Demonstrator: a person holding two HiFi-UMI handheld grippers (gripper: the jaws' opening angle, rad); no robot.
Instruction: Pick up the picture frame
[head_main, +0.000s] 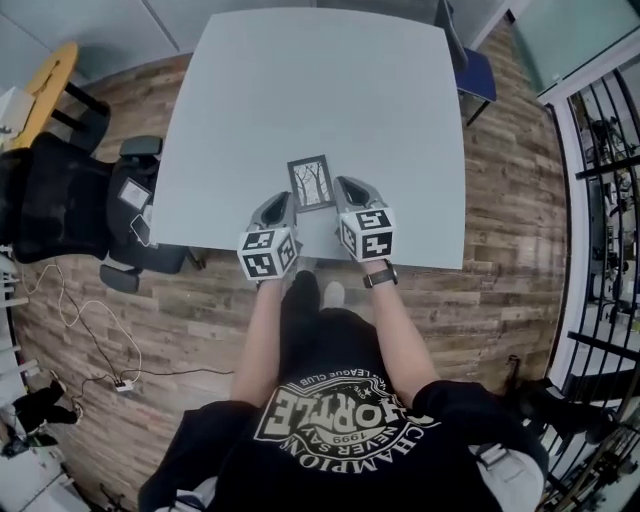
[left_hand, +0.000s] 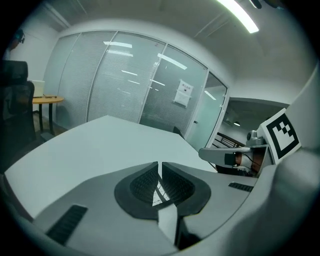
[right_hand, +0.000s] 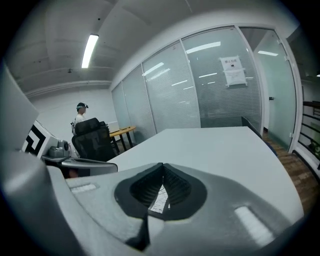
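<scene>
Black T-shirt (head_main: 330, 440) fills six o'clock. Picture frame (head_main: 311, 183) lies flat near the six-o'clock edge of the grey table (head_main: 300, 90). Just beside it are the left gripper (head_main: 284, 200) at nine o'clock and the right gripper (head_main: 347, 187) at three, each with jaws pressed together, empty.

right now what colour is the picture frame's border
Picture frame: dark, near-black border, clearest in the head view.

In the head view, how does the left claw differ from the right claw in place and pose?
The left claw is at the picture frame's lower left corner; the right claw is beside its right edge, further across the table. The wrist behind the right claw wears a watch; the one behind the left claw is bare. Both claws are shut and empty, flanking the frame.
</scene>
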